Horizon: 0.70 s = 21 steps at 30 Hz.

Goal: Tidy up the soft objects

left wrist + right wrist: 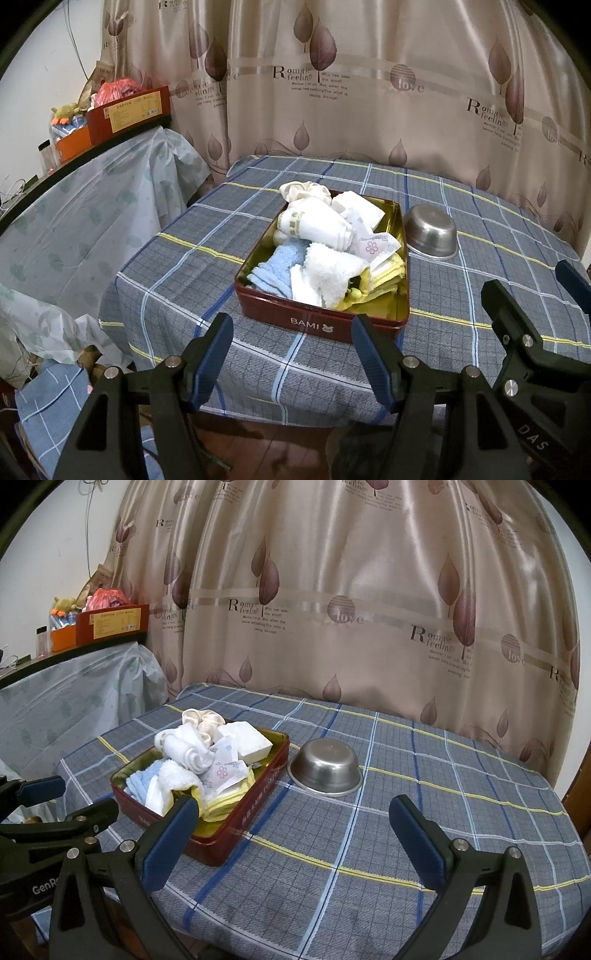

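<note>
A red tin (pixel 314 320) (pixel 236 834) marked BAMI sits on the plaid tablecloth, filled with soft things: a rolled white towel (pixel 317 225) (pixel 184 751), a blue cloth (pixel 275 267) (pixel 142 779), a fluffy white cloth (pixel 332 271) (pixel 177 779), yellow cloth (pixel 386 277) (pixel 225 805), tissue packets (pixel 373 245) (pixel 225 773) and a cream scrunchie (pixel 303 190) (pixel 203 718). My left gripper (pixel 291 354) hangs open before the tin's near wall, nothing between its fingers. My right gripper (pixel 295 834) stands open, empty, to the tin's right, short of an upturned steel bowl (pixel 430 230) (pixel 325 771).
A leaf-printed curtain (pixel 332 609) hangs behind the table. A covered counter (pixel 92 192) at the left carries a red box (pixel 129 114) and clutter. The tablecloth (pixel 443 812) lies bare right of the bowl. The table's near edge drops to a wooden floor (pixel 266 443).
</note>
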Each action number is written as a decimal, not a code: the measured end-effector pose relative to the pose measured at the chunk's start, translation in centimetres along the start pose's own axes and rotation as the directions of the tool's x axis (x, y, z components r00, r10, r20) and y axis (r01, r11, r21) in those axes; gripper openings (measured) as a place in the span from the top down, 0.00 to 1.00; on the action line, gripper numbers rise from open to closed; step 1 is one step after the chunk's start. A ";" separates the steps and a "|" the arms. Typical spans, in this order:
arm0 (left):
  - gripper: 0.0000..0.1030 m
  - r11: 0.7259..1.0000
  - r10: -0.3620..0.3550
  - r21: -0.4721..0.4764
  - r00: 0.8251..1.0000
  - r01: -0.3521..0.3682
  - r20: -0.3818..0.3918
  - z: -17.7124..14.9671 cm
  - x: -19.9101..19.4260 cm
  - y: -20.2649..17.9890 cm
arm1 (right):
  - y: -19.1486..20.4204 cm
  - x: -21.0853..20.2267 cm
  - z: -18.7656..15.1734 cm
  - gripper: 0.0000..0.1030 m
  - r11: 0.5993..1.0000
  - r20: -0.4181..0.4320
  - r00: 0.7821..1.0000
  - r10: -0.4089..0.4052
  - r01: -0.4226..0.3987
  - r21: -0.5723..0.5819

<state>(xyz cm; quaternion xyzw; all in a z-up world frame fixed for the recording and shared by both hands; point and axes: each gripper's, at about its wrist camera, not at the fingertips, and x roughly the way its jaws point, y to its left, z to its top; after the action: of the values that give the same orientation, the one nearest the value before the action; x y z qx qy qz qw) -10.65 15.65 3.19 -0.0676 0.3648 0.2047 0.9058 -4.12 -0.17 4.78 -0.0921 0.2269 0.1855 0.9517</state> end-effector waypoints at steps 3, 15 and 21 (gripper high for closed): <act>0.34 1.000 -0.001 0.000 1.000 0.001 0.000 -0.1 0.0 0.1 | 0.0 0.0 0.0 0.01 1.000 0.001 1.000 -0.001 0.001 -0.001; 0.34 1.000 -0.001 -0.001 1.000 0.001 -0.002 0.0 0.0 0.0 | 0.0 0.0 0.0 0.01 1.000 0.001 1.000 -0.001 0.001 0.000; 0.33 1.000 0.003 0.001 1.000 -0.003 -0.001 0.0 0.1 0.0 | 0.0 0.1 0.0 0.01 1.000 0.000 1.000 0.001 -0.001 0.001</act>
<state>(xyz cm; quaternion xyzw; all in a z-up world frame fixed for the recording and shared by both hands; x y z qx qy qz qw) -10.64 15.69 3.11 -0.0668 0.3656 0.2060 0.9053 -4.08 -0.14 4.72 -0.0917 0.2270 0.1858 0.9516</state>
